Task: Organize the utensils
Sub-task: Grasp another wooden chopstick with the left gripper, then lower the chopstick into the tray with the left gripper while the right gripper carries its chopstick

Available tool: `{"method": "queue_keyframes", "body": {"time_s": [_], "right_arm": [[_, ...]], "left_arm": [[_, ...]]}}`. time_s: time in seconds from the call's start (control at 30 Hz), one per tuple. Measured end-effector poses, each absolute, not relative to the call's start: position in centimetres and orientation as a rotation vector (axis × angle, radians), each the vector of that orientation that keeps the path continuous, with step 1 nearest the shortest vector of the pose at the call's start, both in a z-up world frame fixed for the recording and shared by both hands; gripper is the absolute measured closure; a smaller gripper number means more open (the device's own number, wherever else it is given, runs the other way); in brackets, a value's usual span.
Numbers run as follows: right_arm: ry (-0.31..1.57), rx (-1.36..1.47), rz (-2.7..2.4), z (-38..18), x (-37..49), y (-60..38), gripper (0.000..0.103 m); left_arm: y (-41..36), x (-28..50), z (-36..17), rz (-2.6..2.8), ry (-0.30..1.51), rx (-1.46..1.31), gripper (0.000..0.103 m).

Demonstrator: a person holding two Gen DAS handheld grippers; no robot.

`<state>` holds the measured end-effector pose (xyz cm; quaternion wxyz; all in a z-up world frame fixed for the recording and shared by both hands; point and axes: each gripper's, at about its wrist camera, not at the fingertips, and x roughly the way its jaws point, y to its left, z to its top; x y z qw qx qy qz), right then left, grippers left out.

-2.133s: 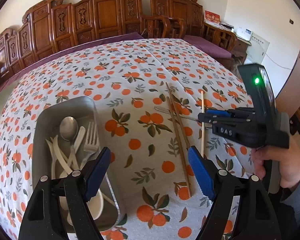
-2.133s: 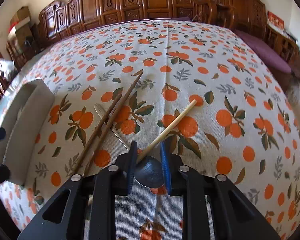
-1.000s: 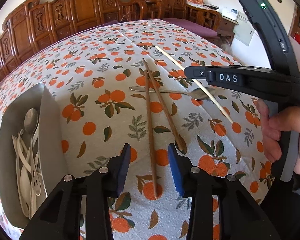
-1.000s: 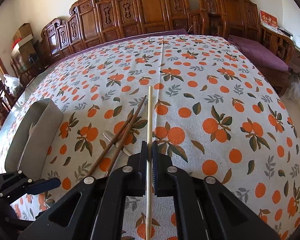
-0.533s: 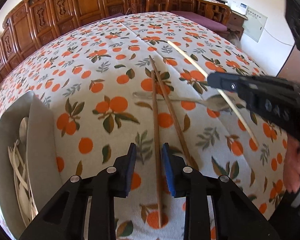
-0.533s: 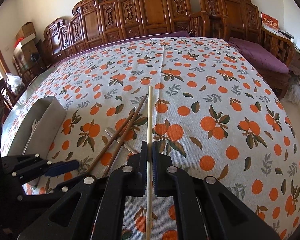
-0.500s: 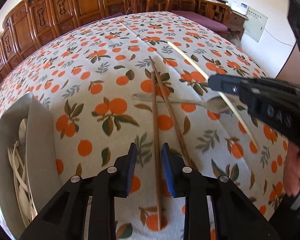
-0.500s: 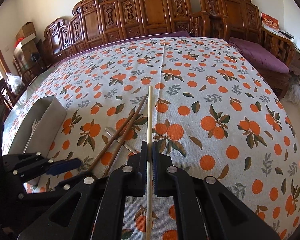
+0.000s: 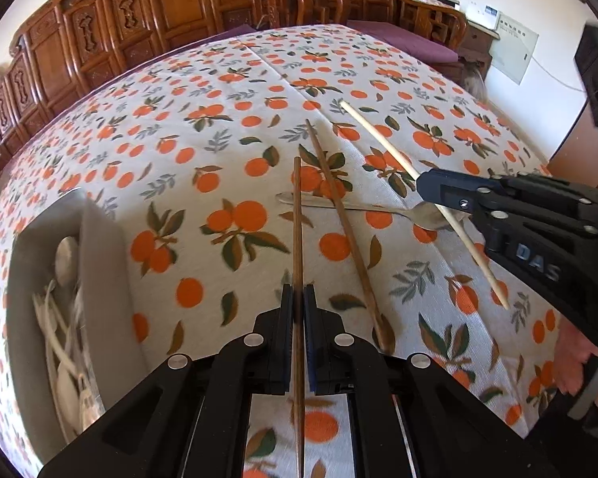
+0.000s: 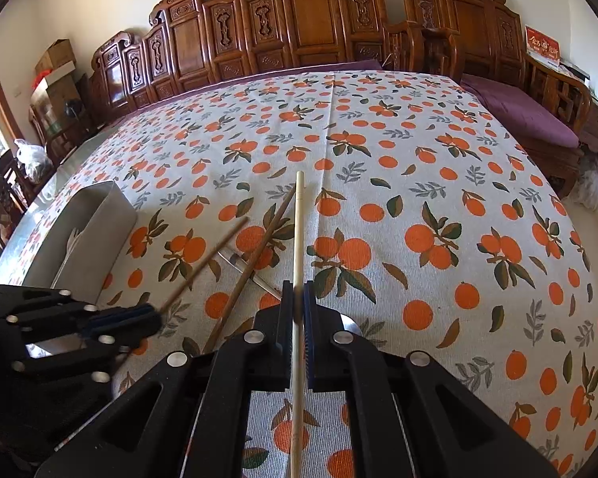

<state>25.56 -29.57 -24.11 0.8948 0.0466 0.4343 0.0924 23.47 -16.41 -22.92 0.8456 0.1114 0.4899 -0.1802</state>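
Observation:
My left gripper (image 9: 298, 298) is shut on a dark brown chopstick (image 9: 297, 219) that points away over the tablecloth. A second dark chopstick (image 9: 345, 223) lies to its right on the cloth, across a metal spoon (image 9: 378, 209). My right gripper (image 10: 298, 298) is shut on a pale wooden chopstick (image 10: 298, 231) and holds it above the cloth; it also shows in the left wrist view (image 9: 430, 189). In the right wrist view my left gripper (image 10: 139, 318) holds the dark chopstick (image 10: 207, 263) at the lower left.
A grey metal tray (image 9: 99, 263) with white plastic and metal cutlery sits at the left; it also shows in the right wrist view (image 10: 87, 235). Carved wooden chairs (image 10: 299, 20) line the table's far side. The table edge drops off at the right.
My left gripper has closed from a narrow gap onto the dark chopstick and lifted it. The right gripper keeps its hold on the pale chopstick.

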Motion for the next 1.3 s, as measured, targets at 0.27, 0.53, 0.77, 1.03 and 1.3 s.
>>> {"method": "queue_keyframes", "body": {"time_s": [0.27,0.53,0.77,1.03,1.3], "right_arm": [[0.896,0.091,0.204,-23.3,25.2,-29.1,0.097],[0.825,0.056,0.243,-19.1,24.2,-27.3,0.097],[0.765,0.045,0.299,-14.8,22.5,-25.1,0.097],[0.719,0.008,0.346,-11.9,21.1,-22.3,0.097],[0.745,0.007,0.367,-13.0,21.4,-20.8,0.097]], "left_arm": [[-13.0,21.4,-18.7,-0.351,0.976,0.218,0.099],[-9.6,20.2,-14.7,-0.316,0.914,0.197,0.099],[-6.3,19.9,-12.2,-0.278,0.877,0.149,0.099],[-2.7,21.1,-12.6,-0.244,0.879,0.098,0.099],[-0.8,23.5,-17.3,-0.234,0.990,0.054,0.099]]}}
